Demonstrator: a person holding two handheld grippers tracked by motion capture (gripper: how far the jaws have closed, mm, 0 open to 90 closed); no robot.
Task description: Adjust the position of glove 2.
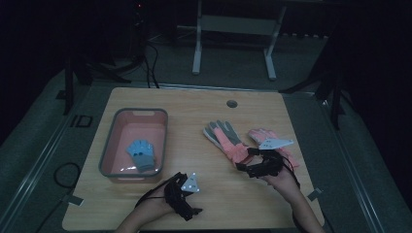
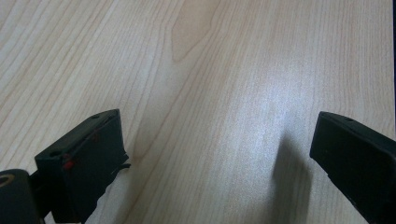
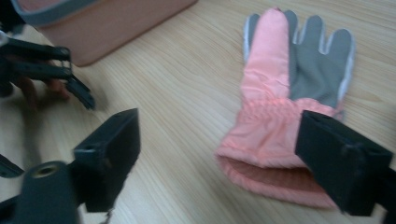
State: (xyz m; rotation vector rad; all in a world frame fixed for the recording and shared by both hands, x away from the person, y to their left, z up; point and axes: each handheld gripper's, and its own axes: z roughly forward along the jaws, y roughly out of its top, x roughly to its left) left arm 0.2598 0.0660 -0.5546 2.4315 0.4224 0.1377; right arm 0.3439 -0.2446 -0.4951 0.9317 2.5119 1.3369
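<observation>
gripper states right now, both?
Left gripper: open, holding nothing, over bare table.
Right gripper: open, holding nothing, beside the cuff of the pink glove.

Standing on the wooden surface [image 1: 204, 104] just beyond the left tongs [image 2: 217, 135]: a pink bin [image 1: 108, 145], holding a blue-grey glove [image 1: 142, 154]; standing well beyond both, a white frame [image 1: 197, 48].

A dim lab recording bay

A lone wooden bench [image 1: 145, 204] is sitting on grey carpet, cables [image 1: 150, 63] and stand legs [image 1: 197, 58] showing at the frame's top.
</observation>
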